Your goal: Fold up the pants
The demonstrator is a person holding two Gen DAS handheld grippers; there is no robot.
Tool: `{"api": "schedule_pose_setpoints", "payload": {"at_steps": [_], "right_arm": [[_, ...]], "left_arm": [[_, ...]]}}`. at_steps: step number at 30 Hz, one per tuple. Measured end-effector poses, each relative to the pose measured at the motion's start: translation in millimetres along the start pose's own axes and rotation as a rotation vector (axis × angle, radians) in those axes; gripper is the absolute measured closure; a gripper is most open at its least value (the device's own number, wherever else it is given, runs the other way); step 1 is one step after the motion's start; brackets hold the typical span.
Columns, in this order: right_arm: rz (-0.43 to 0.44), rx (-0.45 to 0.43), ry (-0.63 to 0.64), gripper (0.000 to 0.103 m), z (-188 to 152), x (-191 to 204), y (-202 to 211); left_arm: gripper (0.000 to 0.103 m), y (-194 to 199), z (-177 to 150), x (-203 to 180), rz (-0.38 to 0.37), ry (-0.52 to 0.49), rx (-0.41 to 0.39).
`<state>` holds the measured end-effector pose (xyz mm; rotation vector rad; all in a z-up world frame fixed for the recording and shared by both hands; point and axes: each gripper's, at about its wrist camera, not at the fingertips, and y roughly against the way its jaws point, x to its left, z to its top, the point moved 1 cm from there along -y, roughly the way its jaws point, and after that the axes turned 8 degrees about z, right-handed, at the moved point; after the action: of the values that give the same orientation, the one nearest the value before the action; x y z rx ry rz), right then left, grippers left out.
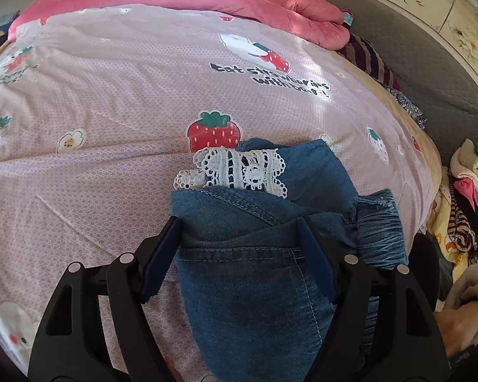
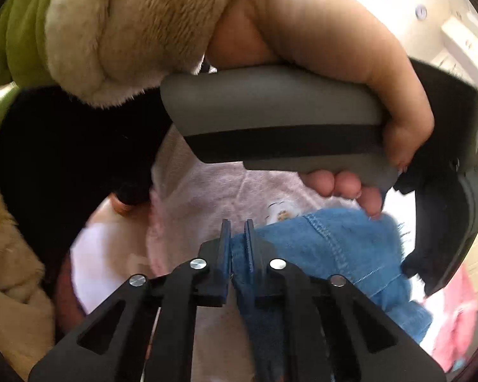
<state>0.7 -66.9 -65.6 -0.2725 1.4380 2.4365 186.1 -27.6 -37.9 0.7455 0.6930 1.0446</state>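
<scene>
1. Denim pants (image 1: 255, 273) lie bunched on a pink strawberry-print bedsheet (image 1: 111, 102), blue with pale topstitching.
2. White lace trim (image 1: 235, 168) peeks out at the far fold, and a gathered waistband (image 1: 379, 235) sits to the right.
3. Left gripper (image 1: 239, 242) has its jaws spread wide, straddling the denim.
4. Right gripper (image 2: 237, 238) has its jaws pressed together, pinching a fold of the denim.
5. A hand (image 2: 318, 41) in a fleece cuff (image 2: 137, 28) grips a grey handle (image 2: 271, 117) above.

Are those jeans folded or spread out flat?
Folded: the jeans lie in stacked layers on the bedspread, lace hem peeking from under the top layer.
</scene>
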Motion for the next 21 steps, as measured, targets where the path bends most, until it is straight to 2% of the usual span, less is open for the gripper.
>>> {"api": "schedule_pose_setpoints", "payload": {"at_steps": [2,5,8,13,15,18,21], "right_arm": [[0.009,-0.006,-0.028,0.101,-6,-2,4],[0.098,-0.018,-0.1,0.103,-17,-2,4],[0.068,0.005,-0.121,0.103,-27,7,-1],[0.146,-0.187,-0.287,0.103,-31,0,39],[0.121,-0.26,-0.315,0.102,-28,-6,58],[0.076,-0.313,-0.374,0.102,-26,-21,74],[0.043,-0.28,-0.46,0.095,-33,-40,76]], "left_arm": [[0.037,-1,0,1,0.0,0.003,-0.002],[0.037,-1,-1,1,0.003,0.005,-0.005],[0.037,-1,0,0,0.009,0.003,-0.007],[0.037,-1,0,-1,0.018,-0.002,-0.01],[0.037,-2,0,-1,0.02,-0.001,-0.01],[0.037,-1,0,-1,0.024,0.003,-0.012],[0.037,-1,-1,-2,0.029,0.004,-0.015]]}}
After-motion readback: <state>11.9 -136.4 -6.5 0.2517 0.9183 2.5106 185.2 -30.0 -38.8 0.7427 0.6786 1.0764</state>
